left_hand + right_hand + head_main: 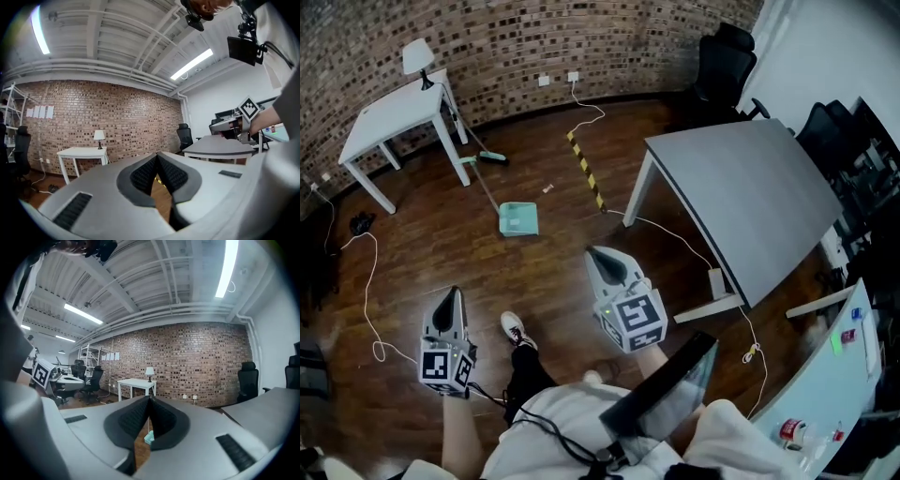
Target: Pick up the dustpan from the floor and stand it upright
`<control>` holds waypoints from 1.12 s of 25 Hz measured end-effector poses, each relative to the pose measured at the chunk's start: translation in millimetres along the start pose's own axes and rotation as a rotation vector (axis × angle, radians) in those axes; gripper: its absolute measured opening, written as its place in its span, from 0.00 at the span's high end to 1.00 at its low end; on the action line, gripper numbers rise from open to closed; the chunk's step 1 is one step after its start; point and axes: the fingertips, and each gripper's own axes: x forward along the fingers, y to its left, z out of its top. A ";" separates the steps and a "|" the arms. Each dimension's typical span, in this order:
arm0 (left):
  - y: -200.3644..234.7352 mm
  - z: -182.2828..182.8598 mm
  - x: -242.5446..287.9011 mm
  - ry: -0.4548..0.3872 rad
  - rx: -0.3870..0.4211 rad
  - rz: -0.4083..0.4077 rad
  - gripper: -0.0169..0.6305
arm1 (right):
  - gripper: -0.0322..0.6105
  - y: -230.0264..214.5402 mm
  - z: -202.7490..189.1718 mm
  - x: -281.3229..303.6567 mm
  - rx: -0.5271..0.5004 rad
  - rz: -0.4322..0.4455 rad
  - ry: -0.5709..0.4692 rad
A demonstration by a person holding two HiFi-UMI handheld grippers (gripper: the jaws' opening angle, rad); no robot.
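A mint-green dustpan [517, 219] lies flat on the wooden floor, its long handle [486, 187] running up-left toward the white table. A sliver of the dustpan [148, 438] shows in the right gripper view, far off beyond the shut jaws. My left gripper [451, 293] is held at lower left, shut and empty, well short of the pan. My right gripper [594, 251] is held nearer the middle, also shut with nothing in it, still a good way from the pan. In the left gripper view, the left gripper [157, 155] has its tips together and only bare floor shows behind.
A white side table [398, 114] with a lamp [419, 59] stands at back left, a green broom head [492, 157] beside it. A large grey table [741, 197] fills the right. Yellow-black floor tape [586, 169], loose white cables [370, 291] and my shoe [515, 329] lie nearby.
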 end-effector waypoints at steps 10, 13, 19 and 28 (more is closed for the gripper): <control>-63.9 14.2 -74.4 0.013 -0.015 0.023 0.99 | 0.97 14.1 -11.7 -103.1 0.055 -0.001 -0.011; -67.9 23.9 -81.6 0.008 0.003 -0.023 0.99 | 0.97 25.1 -10.0 -109.5 0.088 -0.013 -0.028; -50.2 55.2 -96.9 -0.063 0.028 -0.050 0.97 | 0.98 42.2 11.0 -106.0 0.071 -0.041 -0.079; -32.6 69.6 -98.0 -0.095 0.007 -0.021 0.97 | 0.98 63.8 30.2 -97.1 0.046 -0.001 -0.100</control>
